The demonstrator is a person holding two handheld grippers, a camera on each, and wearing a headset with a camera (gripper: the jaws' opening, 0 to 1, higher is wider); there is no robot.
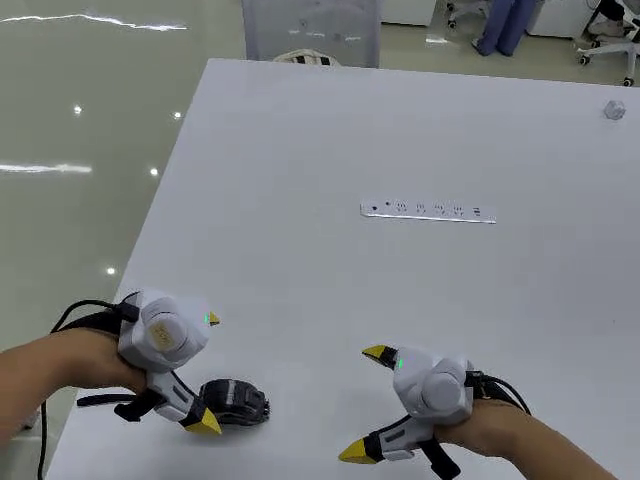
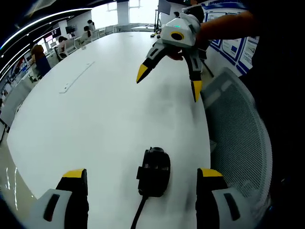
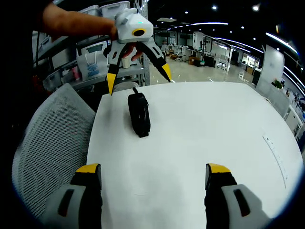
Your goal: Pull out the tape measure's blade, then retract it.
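Tape measure (image 1: 235, 402) on table (image 1: 400, 130), left claw (image 1: 208, 372) released beside it, right claw (image 1: 367, 403) released, facing it

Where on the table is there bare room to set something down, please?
The table is bare from the power strip to the far edge, and again on its near side. The near left is crowded: the tape measure lies between the tips of the open left gripper, with the open right gripper beside it.
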